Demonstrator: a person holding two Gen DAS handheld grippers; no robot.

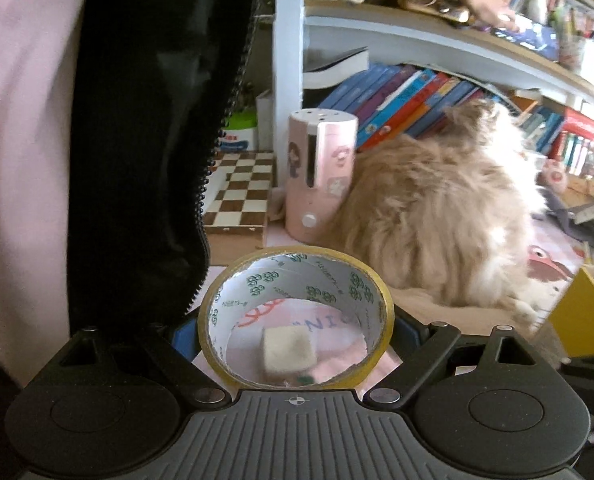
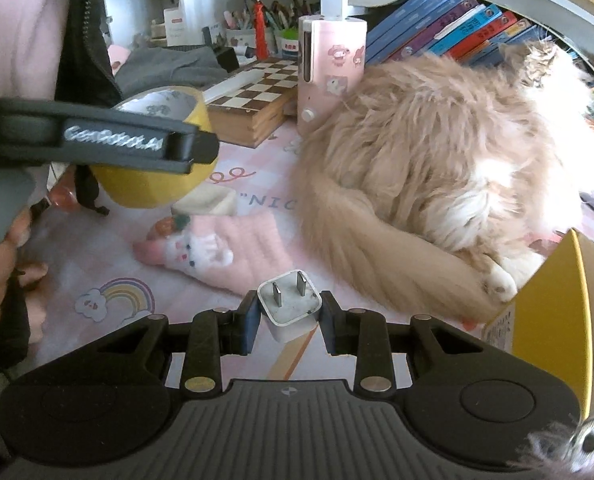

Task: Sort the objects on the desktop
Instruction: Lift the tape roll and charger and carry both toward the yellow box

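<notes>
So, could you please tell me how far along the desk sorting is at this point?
Nothing visibly sorted yet. In hand: the left gripper holds the tape roll, and the right gripper clamps the white plug. Left on the desk: the pink sock and a white block. The yellow box stands beside the cat.

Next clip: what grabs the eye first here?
A fluffy cream-orange cat sprawls across the pink desk mat, beside the wooden chessboard box and pink cylindrical gadget. The left gripper holds a yellow roll of tape, and the right gripper clamps a white two-prong charger plug.
</notes>
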